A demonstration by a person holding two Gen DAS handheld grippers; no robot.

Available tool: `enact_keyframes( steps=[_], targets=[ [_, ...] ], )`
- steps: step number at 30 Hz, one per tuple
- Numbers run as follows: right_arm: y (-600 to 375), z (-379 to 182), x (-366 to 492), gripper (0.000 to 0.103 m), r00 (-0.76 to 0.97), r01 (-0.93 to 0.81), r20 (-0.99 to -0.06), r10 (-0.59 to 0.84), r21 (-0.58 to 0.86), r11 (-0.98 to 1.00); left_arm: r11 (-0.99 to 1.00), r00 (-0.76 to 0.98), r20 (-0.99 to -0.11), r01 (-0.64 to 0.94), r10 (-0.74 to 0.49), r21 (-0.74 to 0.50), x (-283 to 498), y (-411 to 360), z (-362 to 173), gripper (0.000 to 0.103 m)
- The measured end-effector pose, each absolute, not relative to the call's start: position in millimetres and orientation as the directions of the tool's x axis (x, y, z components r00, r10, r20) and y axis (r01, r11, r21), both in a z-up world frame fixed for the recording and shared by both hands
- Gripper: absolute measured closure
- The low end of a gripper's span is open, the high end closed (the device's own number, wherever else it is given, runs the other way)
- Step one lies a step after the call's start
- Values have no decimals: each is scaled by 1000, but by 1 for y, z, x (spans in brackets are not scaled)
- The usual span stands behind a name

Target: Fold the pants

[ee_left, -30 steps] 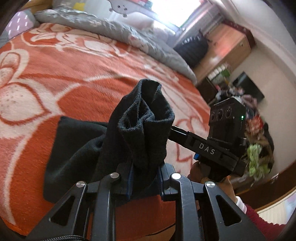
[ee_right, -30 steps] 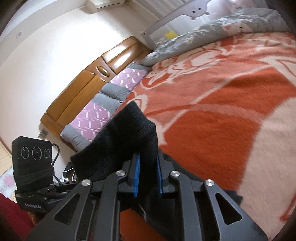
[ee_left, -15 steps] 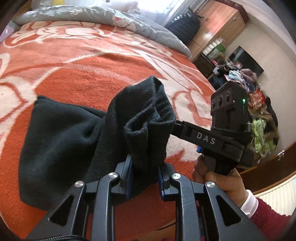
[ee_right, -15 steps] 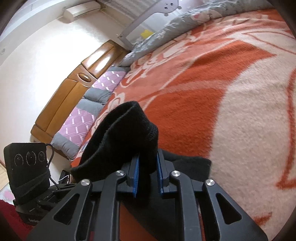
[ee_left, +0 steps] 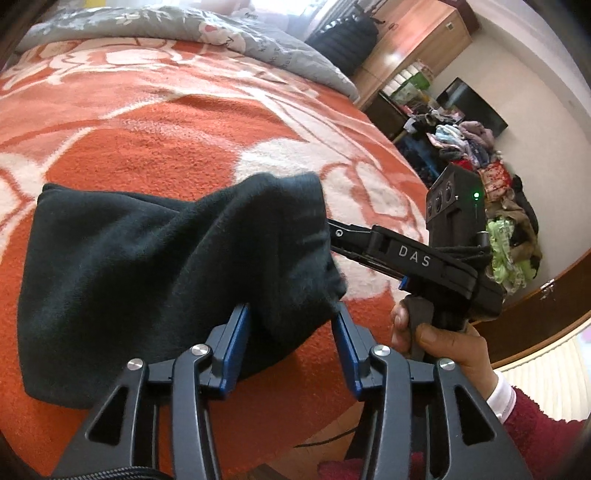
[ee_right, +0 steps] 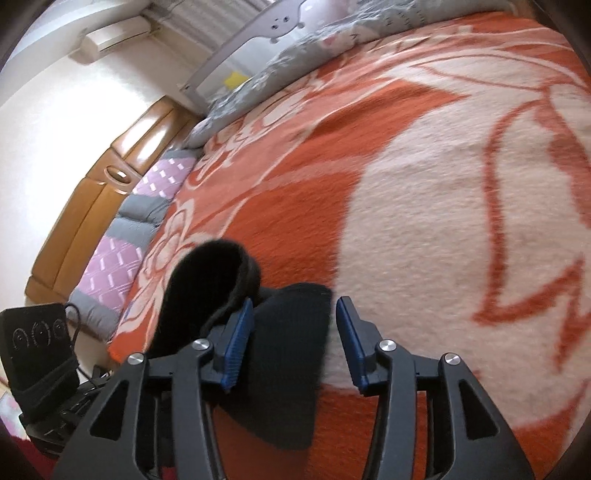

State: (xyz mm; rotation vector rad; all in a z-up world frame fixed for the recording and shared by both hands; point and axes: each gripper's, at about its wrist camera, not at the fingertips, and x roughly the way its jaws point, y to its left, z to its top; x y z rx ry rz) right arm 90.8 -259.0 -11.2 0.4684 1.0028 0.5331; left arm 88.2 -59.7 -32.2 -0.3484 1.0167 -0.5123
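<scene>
The black pants lie folded on the orange and white blanket near the bed's front edge. My left gripper is open, its blue pads on either side of the raised top fold. My right gripper is open too, over the pants' right end, with a curled edge of cloth standing beside its left pad. The right gripper also shows in the left wrist view, just right of the pants.
A grey quilt lies along the far side of the bed. Pillows and a wooden headboard are at the left. A wardrobe and a heap of clothes stand past the bed's right side.
Both grippers have lowered the held fold onto the pants and opened, letting go of the cloth. The pants now lie doubled over on the blanket.
</scene>
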Motion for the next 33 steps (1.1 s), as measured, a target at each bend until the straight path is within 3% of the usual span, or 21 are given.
enact_keyframes(
  steps=[5, 10, 19, 33],
  targets=[
    [-273, -3, 86, 53, 467, -160, -660, 588, 591, 790, 824, 448, -694, 255, -564, -506, 81, -51, -21, 53],
    [-272, 12, 79, 45, 496, -162, -639, 587, 597, 786, 837, 490, -684, 240, -541, -491, 76, -33, -12, 50],
    [-250, 40, 67, 37, 528, -220, -632, 568, 544, 810, 861, 552, -686, 128, -474, -492, 77, 14, -11, 47],
    [-217, 21, 58, 33, 475, -219, -720, 506, 460, 860, 895, 577, -739, -30, -349, -445, 97, 71, -30, 45]
  ],
)
